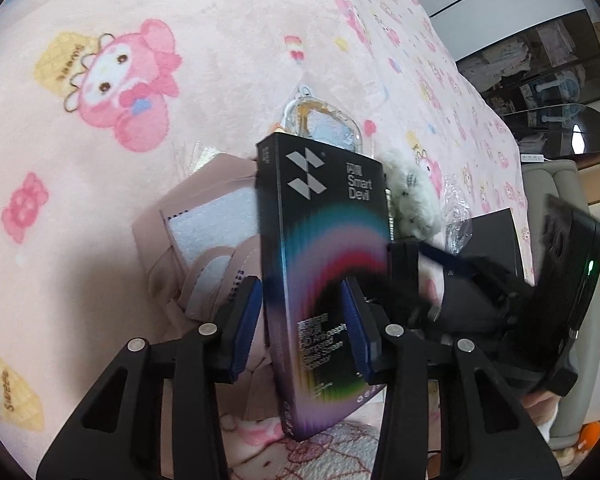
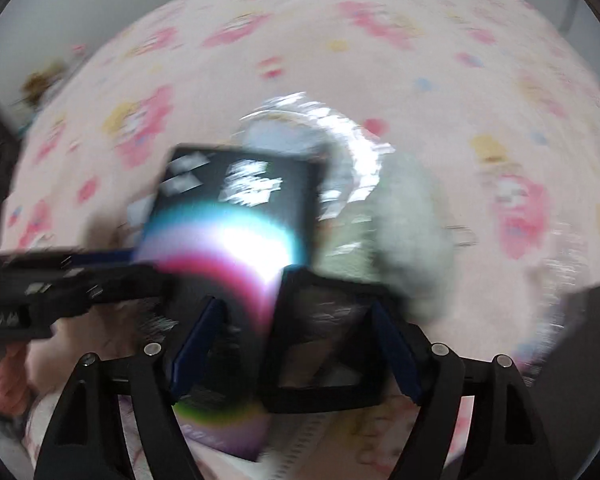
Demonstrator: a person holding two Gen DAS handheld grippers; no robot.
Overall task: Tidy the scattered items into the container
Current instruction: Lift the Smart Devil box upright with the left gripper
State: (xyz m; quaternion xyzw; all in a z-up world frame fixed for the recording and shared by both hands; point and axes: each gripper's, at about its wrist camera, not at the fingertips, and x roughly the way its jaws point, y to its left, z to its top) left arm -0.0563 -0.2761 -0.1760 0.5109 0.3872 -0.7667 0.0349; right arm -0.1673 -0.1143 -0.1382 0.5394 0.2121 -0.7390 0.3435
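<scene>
Left wrist view: left gripper point(image 1: 306, 316) clamps upright screen-protector box point(image 1: 324, 248).
Box position: above pink container point(image 1: 204, 240) on blanket point(image 1: 100, 160).
Right gripper point(image 2: 296, 344): jaws spread wide, pressing nothing; view blurred.

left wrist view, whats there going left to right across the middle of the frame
pink pouch → black Smart Devil box held upright in the left gripper → white plush toy → crinkled clear plastic → right gripper
</scene>
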